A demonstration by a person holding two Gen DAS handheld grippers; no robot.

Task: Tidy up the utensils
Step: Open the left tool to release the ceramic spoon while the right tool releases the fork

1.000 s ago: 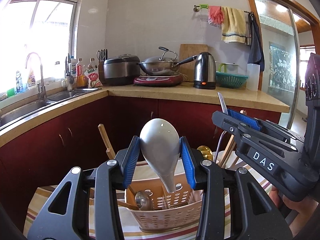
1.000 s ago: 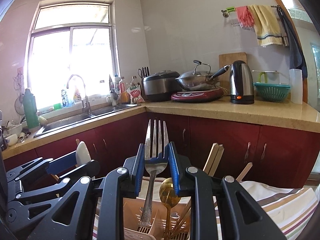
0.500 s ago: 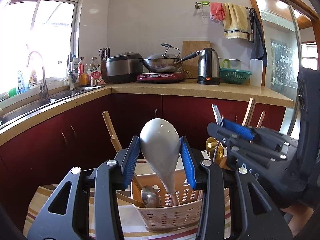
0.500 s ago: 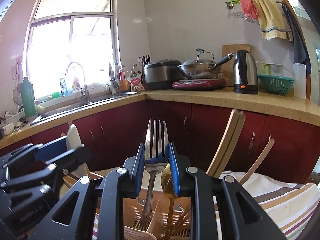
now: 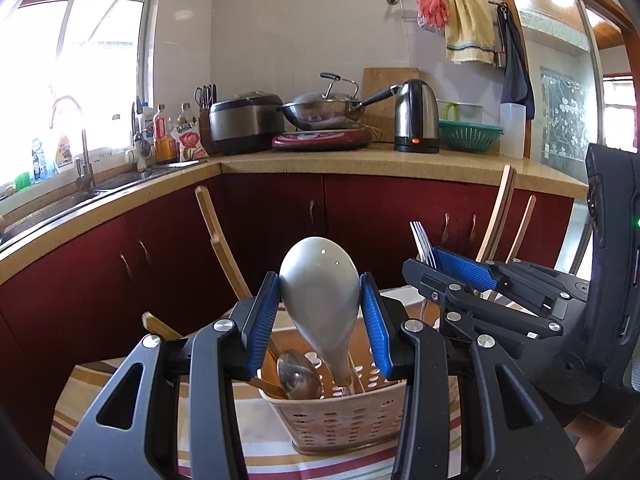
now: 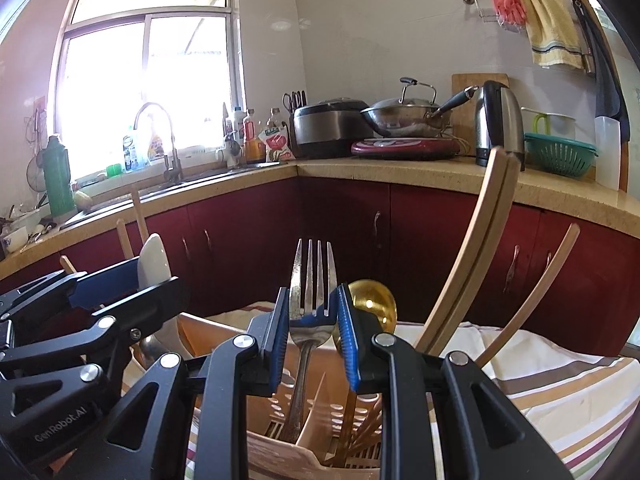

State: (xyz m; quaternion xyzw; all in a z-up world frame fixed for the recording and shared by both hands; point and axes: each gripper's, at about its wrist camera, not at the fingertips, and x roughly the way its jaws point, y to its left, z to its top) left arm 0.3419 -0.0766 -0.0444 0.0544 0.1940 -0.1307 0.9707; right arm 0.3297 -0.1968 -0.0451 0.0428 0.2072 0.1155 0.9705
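My left gripper (image 5: pixel 320 312) is shut on a white ceramic spoon (image 5: pixel 318 288), bowl up, handle tip down inside a beige perforated utensil basket (image 5: pixel 340 424). A metal spoon (image 5: pixel 298 376) leans in the same basket. My right gripper (image 6: pixel 312 320) is shut on a steel fork (image 6: pixel 312 280), tines up, its handle reaching down into the basket (image 6: pixel 280 460). A gold spoon (image 6: pixel 374 300) and wooden chopsticks (image 6: pixel 468 256) stand in the basket beside the fork. In the left wrist view the right gripper (image 5: pixel 448 268) shows at the right with the fork (image 5: pixel 422 242).
The basket sits on a striped cloth (image 5: pixel 224 412) over a table. Behind run red cabinets (image 5: pixel 360 216) and a counter with a kettle (image 5: pixel 416 116), wok (image 5: pixel 324 110), rice cooker (image 5: pixel 246 120) and green colander (image 5: pixel 470 136). A sink and tap (image 6: pixel 160 140) lie at the left.
Both grippers have sunk toward the basket with their utensils. The spoon's handle tip and the fork's handle now reach deeper into it. The grips look unchanged.
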